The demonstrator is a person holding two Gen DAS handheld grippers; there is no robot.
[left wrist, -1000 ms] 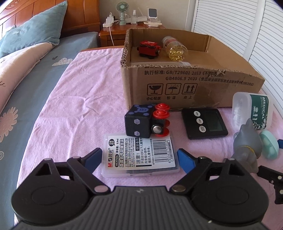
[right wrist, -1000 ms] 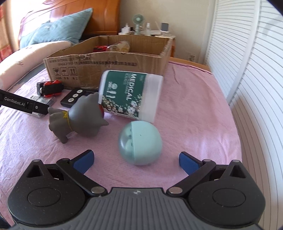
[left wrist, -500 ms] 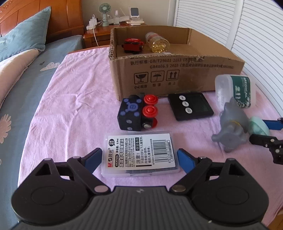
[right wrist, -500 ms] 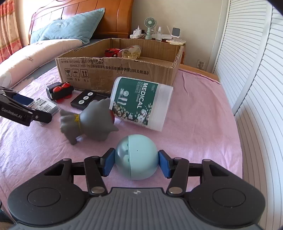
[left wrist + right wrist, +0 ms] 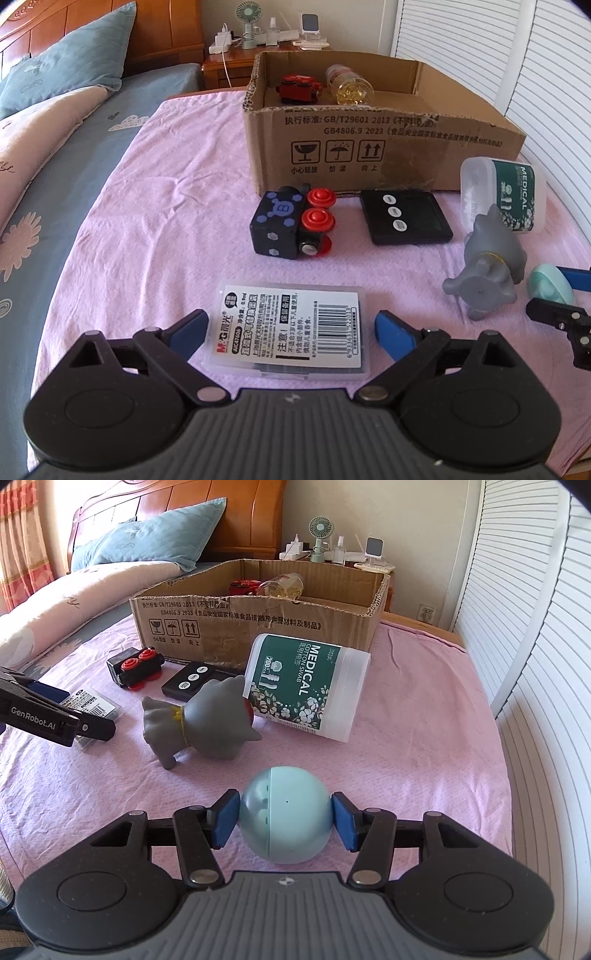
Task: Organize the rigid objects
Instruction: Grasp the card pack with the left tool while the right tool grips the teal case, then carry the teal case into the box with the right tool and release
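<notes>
- Right gripper [image 5: 286, 819]: fingers [image 5: 226, 821] clamped on the blue ball [image 5: 286, 825], in front of the box [image 5: 258, 627]; ball's contact with the bed unclear
- Left gripper [image 5: 290, 330]: fingers spread wide either side of the lead case [image 5: 291, 328], on the bed before the box, untouched

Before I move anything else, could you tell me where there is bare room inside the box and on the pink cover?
Inside the cardboard box, the floor right of the red toy and capsule bottle looks bare. The pink cover is bare left of the box. Before the box it is crowded.
</notes>
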